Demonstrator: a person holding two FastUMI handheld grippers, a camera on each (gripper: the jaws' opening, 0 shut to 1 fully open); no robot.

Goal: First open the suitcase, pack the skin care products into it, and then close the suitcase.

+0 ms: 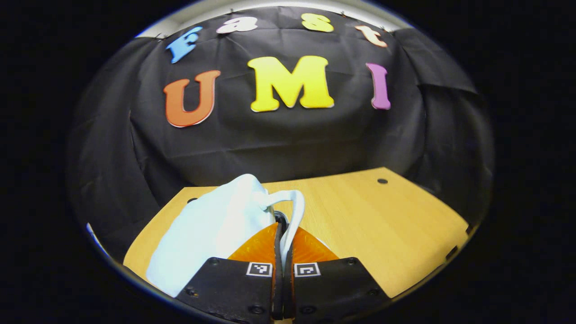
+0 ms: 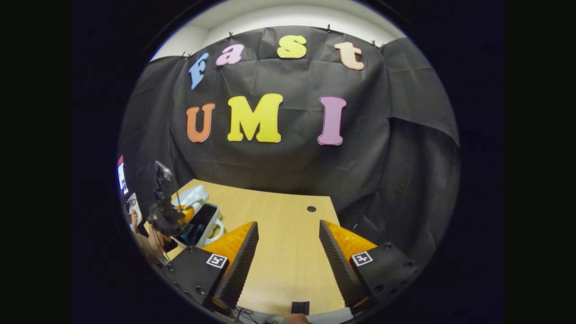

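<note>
Two tongs are in play: the left tongs (image 1: 282,252) are clamped tight on the white handle (image 1: 294,216) of the small white suitcase (image 1: 211,229), whose lid is seen raised in the right gripper view, near the table's (image 2: 279,252) left edge. The right tongs (image 2: 288,238) are held wide apart with nothing between them. Opening appears done or nearly so; packing and closing are judged outstanding, and no skin care products can be made out.
</note>
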